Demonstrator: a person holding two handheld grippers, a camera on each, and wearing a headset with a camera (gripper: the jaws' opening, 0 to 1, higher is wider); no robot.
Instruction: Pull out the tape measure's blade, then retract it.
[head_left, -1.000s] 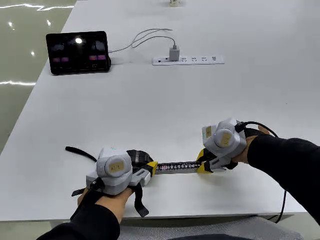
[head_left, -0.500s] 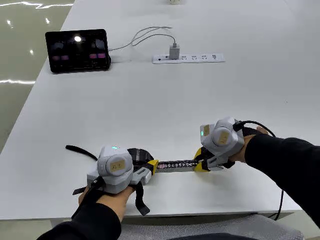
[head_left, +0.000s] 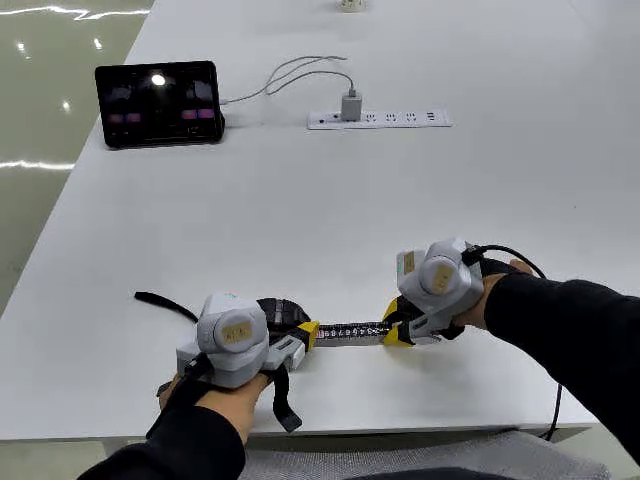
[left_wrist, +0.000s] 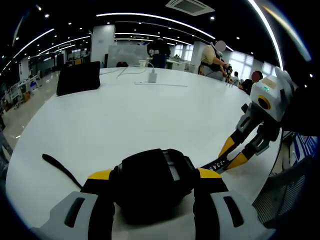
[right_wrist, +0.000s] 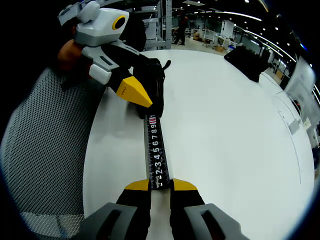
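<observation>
Tape measure case (left_wrist: 152, 182) is resting on table (head_left: 330, 210), left gripper (head_left: 298, 338) clamping its sides. Blade (right_wrist: 155, 150) is running out from the case to right gripper (right_wrist: 160, 184), which is pinching the tip; that span is shortening since a second ago, so retraction appears underway. Tablet (head_left: 158, 103) and power strip (head_left: 378, 119) are lying well beyond the case.

A white table (head_left: 330, 210) carries a dark tablet (head_left: 160, 103) at far left. Right of it lies a white power strip (head_left: 400, 118) with a charger (head_left: 351, 105) plugged in. Its cable (head_left: 285, 75) runs to the tablet.
</observation>
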